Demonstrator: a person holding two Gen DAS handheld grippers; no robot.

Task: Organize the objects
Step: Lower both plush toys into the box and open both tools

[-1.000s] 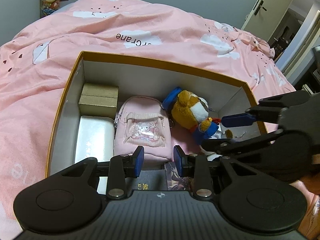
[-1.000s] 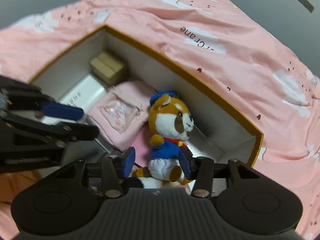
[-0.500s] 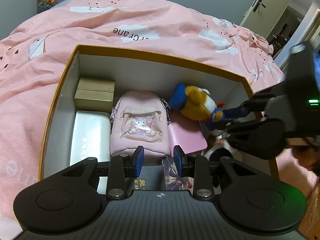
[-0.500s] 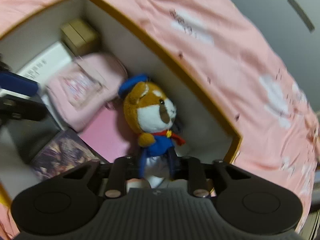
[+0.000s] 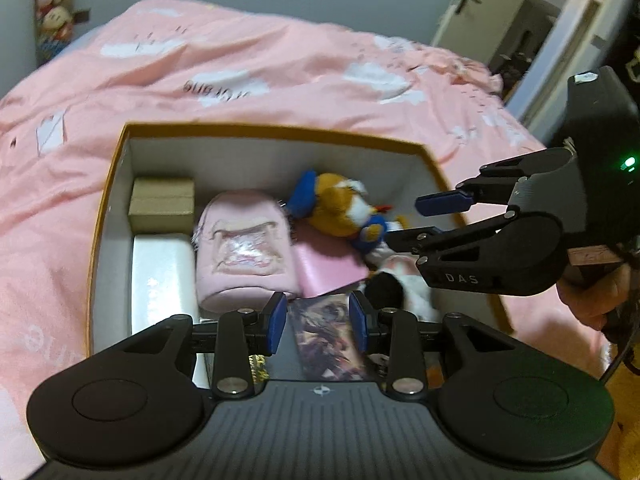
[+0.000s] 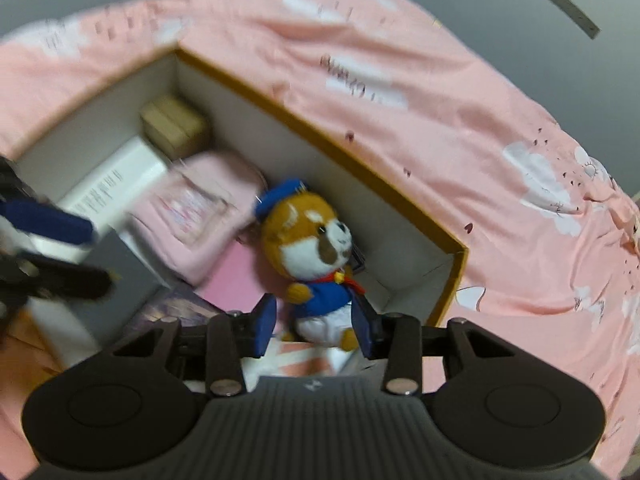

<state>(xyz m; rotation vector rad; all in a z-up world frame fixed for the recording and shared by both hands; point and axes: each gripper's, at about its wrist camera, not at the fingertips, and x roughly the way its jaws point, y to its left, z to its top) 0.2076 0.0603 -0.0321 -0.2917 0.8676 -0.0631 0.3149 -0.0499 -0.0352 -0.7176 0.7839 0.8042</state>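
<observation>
An open box with an orange rim (image 5: 276, 130) (image 6: 320, 130) sits on the pink bed. Inside lie a plush dog in a blue hat and jacket (image 5: 340, 210) (image 6: 310, 244), a pink pouch (image 5: 244, 250) (image 6: 200, 212), a small cardboard box (image 5: 162, 202) (image 6: 174, 124), a white box (image 5: 160, 284) (image 6: 108, 180), a pink flat item (image 5: 328, 268) and a picture booklet (image 5: 326, 334). My left gripper (image 5: 318, 322) is open and empty above the box's near edge. My right gripper (image 6: 314, 326) (image 5: 404, 220) is open, its fingers apart around the plush dog's legs without gripping.
The pink cloud-print duvet (image 5: 280, 68) (image 6: 460, 120) surrounds the box on all sides. A door (image 5: 464, 4) stands at the back right, and stuffed toys (image 5: 54, 20) are stacked at the back left. A black-and-white plush (image 5: 394, 290) lies at the box's near right.
My right gripper, shut on the plush dog half a second ago, has opened and let it go; the dog lies in the box. My left gripper has pulled back slightly.
</observation>
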